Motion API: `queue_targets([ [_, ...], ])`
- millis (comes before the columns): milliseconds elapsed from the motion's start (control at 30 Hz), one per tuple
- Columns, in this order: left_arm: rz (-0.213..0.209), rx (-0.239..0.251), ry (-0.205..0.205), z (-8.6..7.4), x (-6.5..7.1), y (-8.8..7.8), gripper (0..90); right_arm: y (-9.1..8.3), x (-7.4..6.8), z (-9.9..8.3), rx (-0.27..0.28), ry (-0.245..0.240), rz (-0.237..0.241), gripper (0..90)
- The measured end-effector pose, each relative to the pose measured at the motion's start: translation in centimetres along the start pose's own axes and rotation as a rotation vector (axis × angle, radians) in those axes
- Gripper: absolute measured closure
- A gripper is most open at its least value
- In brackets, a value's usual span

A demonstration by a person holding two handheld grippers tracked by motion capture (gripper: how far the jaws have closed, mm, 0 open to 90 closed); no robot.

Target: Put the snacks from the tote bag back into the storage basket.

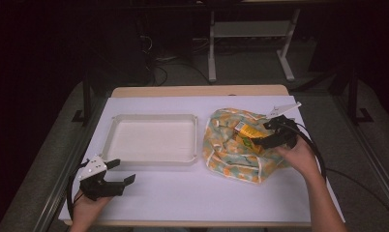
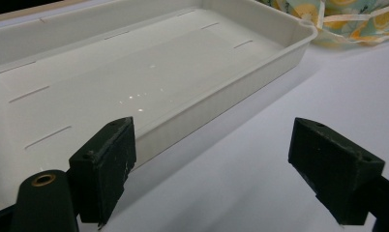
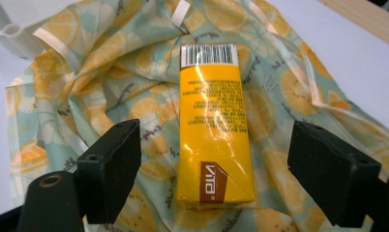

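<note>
A white sheet covers the worktop (image 1: pixel 183 193), with a strip of bare pale wood along its far edge. Beyond that edge the room is dim: a grey floor, the white legs of a frame (image 1: pixel 212 48), and dark cables, though the gloom hides what lies farther back.

A shallow white tray (image 1: pixel 116 126) sits at the middle of the worktop and serves as the landmark. Just beside the tray's right end lies a crumpled cloth bag (image 1: pixel 226 150) printed with orange slices on pale green, with thin cream ribbons. On the bag rests a yellow carton (image 3: pixel 214 130), barcode end pointing away from the right tongs.

The right tongs (image 1: pixel 258 143), held by a hand to the right of the tray, hover over the bag. Their jaws stand apart on either side of the carton without touching it.

The left tongs (image 1: pixel 123 172) rest in a hand near the tray's front left corner. Their jaws are also wide apart, with bare white sheet between them.
</note>
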State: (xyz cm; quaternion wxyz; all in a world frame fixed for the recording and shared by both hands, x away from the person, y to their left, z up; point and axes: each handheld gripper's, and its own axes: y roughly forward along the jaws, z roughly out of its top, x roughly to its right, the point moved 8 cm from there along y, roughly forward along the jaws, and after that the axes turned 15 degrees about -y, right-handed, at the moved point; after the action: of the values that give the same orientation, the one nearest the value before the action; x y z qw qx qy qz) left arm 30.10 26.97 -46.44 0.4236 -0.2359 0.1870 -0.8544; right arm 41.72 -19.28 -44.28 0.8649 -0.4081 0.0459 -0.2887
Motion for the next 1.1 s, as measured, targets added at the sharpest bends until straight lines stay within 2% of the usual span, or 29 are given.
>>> queue_targets([
  [100,0.0,-0.002,0.003,0.0,0.0,0.0,16.7,0.5,0.0,-0.4,-0.008,0.025,0.01,19.1],
  [300,-0.001,0.0,-0.001,0.0,0.0,0.0,16.7,1.5,-0.2,-0.5,-0.012,0.011,0.009,21.1],
  [467,-0.001,0.004,-0.002,0.0,0.0,-0.1,16.7,2.1,-0.3,-0.9,-0.04,0.014,0.007,23.9],
  [600,-0.001,0.004,0.001,0.0,0.0,-0.1,16.7,2.4,-0.3,-1.4,-0.048,0.019,0.014,32.7],
  [667,-0.002,0.004,0.0,0.0,0.1,-0.1,16.7,2.4,-0.3,-1.7,-0.03,0.003,0.011,37.4],
  [767,-0.001,-0.001,0.004,0.0,0.0,0.0,16.7,2.6,-0.4,-2.3,-0.046,0.029,0.038,40.9],
  [800,-0.002,0.001,0.001,0.0,0.1,0.0,16.7,2.7,-0.4,-2.4,-0.049,0.019,0.033,41.3],
  [833,-0.002,0.002,0.002,0.0,0.1,0.0,16.7,2.8,-0.4,-2.3,-0.049,0.008,0.039,45.7],
  [967,-0.002,0.003,0.002,0.0,0.1,0.0,16.7,2.9,-0.5,-2.2,-0.058,-0.01,0.022,48.3],
  [1100,0.001,0.003,0.002,0.0,0.0,-0.1,16.7,2.9,-0.5,-2.3,-0.051,-0.001,0.025,49.0],
])
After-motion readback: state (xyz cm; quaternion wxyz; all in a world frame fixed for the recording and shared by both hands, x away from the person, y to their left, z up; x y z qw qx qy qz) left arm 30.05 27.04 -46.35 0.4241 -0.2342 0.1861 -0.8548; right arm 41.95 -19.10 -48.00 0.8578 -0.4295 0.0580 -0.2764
